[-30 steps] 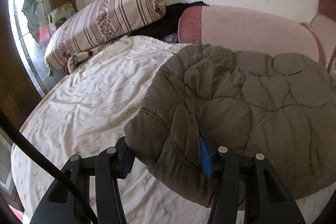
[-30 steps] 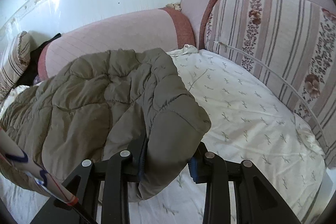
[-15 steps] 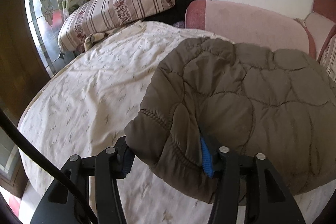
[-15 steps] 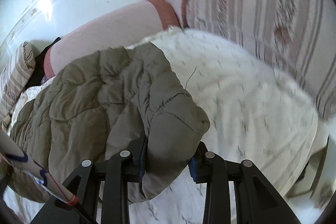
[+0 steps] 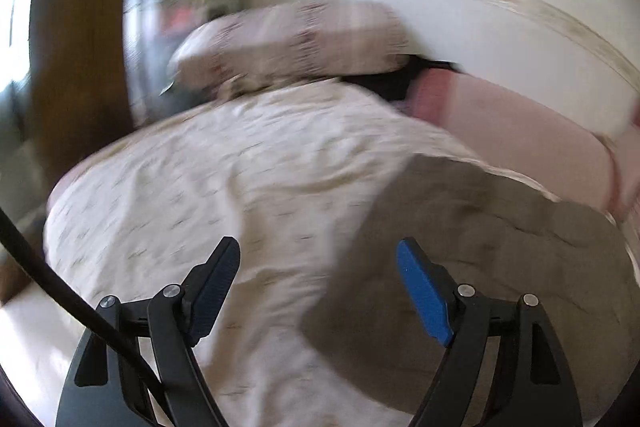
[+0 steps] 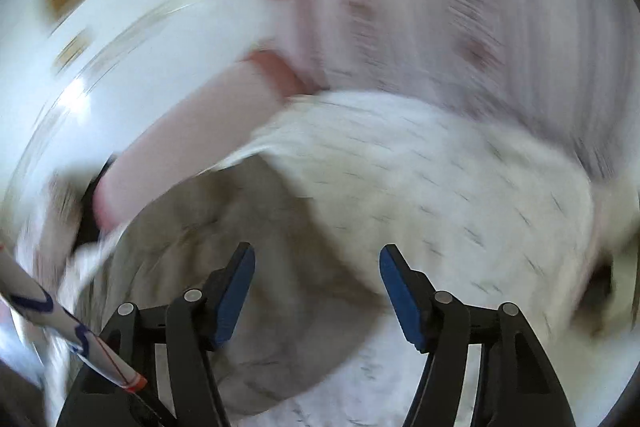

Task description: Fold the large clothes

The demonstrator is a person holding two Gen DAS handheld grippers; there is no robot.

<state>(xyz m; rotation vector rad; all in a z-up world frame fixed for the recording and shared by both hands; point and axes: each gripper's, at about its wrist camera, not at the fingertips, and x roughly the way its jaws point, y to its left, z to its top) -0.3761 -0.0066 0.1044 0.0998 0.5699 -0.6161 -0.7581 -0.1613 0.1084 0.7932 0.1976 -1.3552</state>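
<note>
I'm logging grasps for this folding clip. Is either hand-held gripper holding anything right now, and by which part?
Nothing is held. The left hand-held gripper and right hand-held gripper are both open and empty; the olive quilted jacket lies loose on the bed sheet.

Left tool (image 5: 318, 259): held wide open, nothing gripped between the blue-padded fingers (image 5: 420, 293); both fingers are seen pointing forward and slightly splayed.
Right tool (image 6: 316, 267): likewise held open, the gap between its blue pads (image 6: 234, 297) left empty.
Pose: both tools are raised above the bed, angled downward; heavy motion blur is shown in both views.
</note>
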